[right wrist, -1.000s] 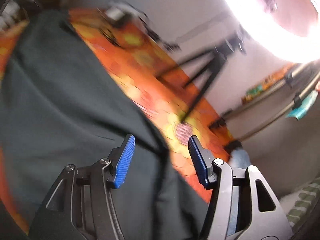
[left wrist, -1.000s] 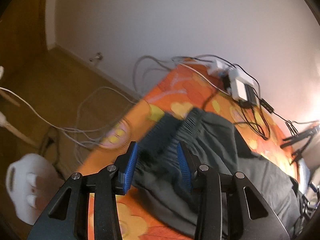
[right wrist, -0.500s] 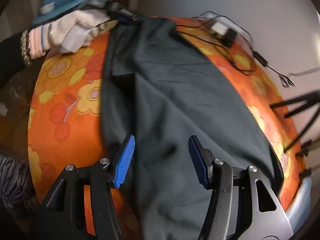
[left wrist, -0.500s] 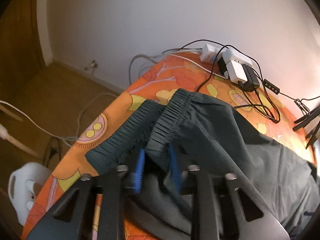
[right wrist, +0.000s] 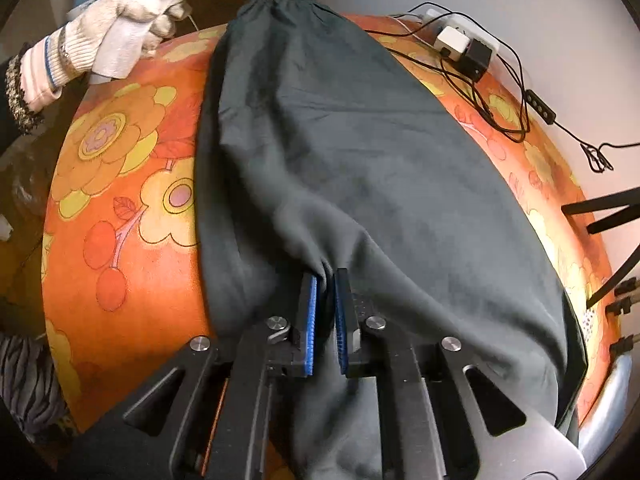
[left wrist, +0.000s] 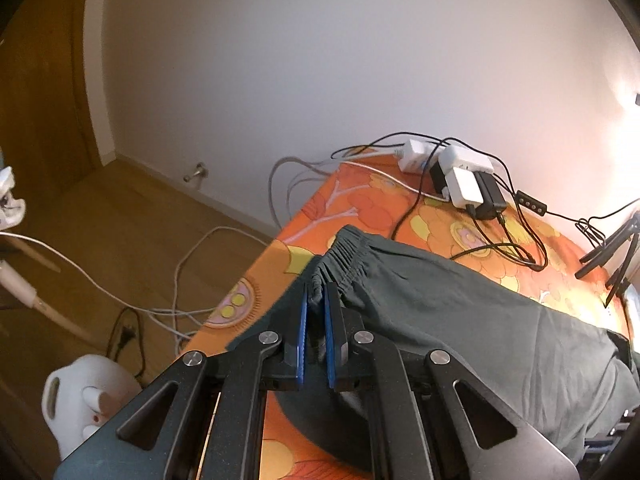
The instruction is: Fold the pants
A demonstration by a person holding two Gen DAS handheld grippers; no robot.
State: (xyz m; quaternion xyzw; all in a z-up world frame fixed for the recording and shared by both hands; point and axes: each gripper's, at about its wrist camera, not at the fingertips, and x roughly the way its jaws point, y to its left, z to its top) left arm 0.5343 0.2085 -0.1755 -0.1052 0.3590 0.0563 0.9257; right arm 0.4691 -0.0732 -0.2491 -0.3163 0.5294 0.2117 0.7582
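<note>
I have the dark grey pants (right wrist: 360,152) pinched at both ends, and they lie stretched along the orange flowered surface (right wrist: 120,184) with their long axis running straight from one pair of my jaws to the other. My left gripper (left wrist: 314,300) has its blue pads pressed together on the gathered elastic waistband (left wrist: 344,256), at the pants' end nearest the surface's corner; in the right wrist view my gloved left hand (right wrist: 116,36) shows at that far end, holding the tool. My right gripper (right wrist: 325,296) is closed on a bunched ridge of cloth further down the legs, with the fabric puckering into the gap between the pads. So the whole garment lies ahead of my right jaws and off to the right of my left jaws, and as I judge it the coming fold turns on bringing one gripped end along that axis toward the other; neither hand is nearer, since each already holds its end. Beyond the pants, on their wall side, sit white power adapters (left wrist: 460,176) and a tangle of black cables (left wrist: 516,236), near the cloth's far edge, which a sweeping fold could snag. Black tripod legs (right wrist: 604,208) stand past the leg end of the pants.
</note>
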